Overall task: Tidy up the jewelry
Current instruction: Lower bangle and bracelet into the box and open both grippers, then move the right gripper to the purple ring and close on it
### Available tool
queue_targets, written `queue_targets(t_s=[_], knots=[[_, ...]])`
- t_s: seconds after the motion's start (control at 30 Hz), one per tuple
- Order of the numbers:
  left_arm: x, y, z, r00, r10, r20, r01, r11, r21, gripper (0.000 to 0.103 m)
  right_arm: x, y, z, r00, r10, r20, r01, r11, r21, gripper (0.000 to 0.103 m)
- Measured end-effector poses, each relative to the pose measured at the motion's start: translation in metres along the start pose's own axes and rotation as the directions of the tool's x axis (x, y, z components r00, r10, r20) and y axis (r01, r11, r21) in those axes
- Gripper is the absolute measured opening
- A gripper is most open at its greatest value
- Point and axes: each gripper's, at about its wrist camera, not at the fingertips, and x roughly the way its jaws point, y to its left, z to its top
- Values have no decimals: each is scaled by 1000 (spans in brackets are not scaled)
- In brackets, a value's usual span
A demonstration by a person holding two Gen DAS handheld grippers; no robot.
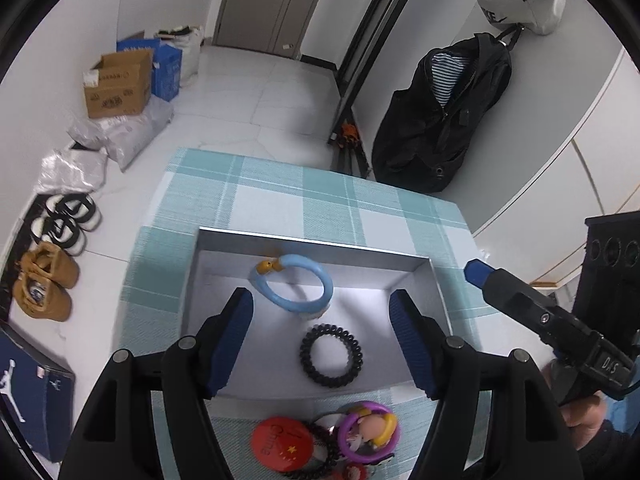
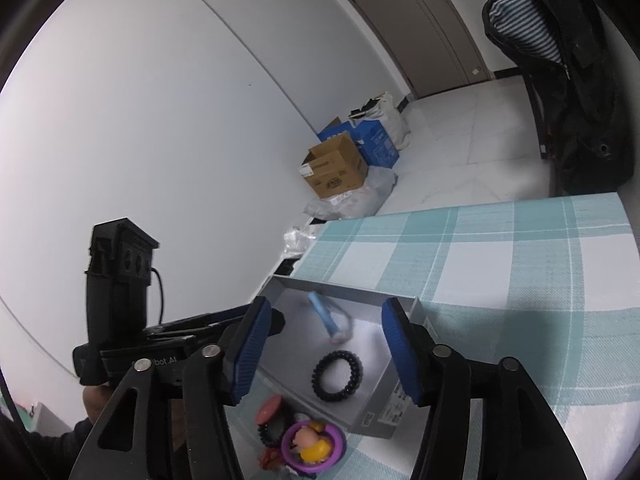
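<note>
On the table (image 1: 280, 196), covered by a teal-and-white checked cloth, stands a shallow grey box (image 1: 312, 244) that serves as the collecting tray. Two items already lie inside it: a light-blue bracelet (image 1: 294, 286) with a small amber charm near the far wall, and a black spiral hair tie (image 1: 331, 355) nearer the front wall, apart from the bracelet. Sorting is therefore judged to be partly complete. Outside the box, just beside its near wall, a cluster remains on the cloth: a red round badge (image 1: 280, 444), a purple ring with a small cartoon figure (image 1: 368, 430), and a dark beaded loop partly hidden beneath them; further pieces under the pile cannot be made out. The left tool (image 1: 322, 344) hangs over the box with its jaws parted and nothing between the pads. The right tool (image 2: 320, 354) is likewise released and empty, its jaws spread above the hair tie and the box's near corner. Remaining work, as judged from the layout, is to transfer the clustered pieces into the box.
</note>
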Motion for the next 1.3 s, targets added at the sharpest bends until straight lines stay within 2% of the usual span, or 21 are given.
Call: queue_targets(t_s=[0.13,0.3,0.4,0.6,0.9,1.03,1.3], knots=[[-10,1,-5,998,51,33,-52,999,13,66,0,6,-2,1000,-20,3,20,1000,-17,63],[-21,3,-8,993,90,72,-90,996,1,67,-9,19,-8,999,-47,11,48,998,-39,72],[-26,1,-9,991,98,91,-97,995,-6,67,-14,28,-10,999,-40,13,40,998,-57,75],[-35,-3,-19,985,121,121,-125,992,27,67,-22,45,-29,995,-92,29,95,988,-120,83],[-44,8,-51,987,131,91,-131,991,-14,68,-21,62,-60,984,-174,-27,163,960,-229,92],[-39,8,-53,991,118,63,-117,993,-25,72,-18,65,-71,980,-190,-60,170,954,-249,94],[-36,19,-54,992,118,40,-115,991,-64,73,-2,57,-88,961,-232,-152,189,950,-249,94]])
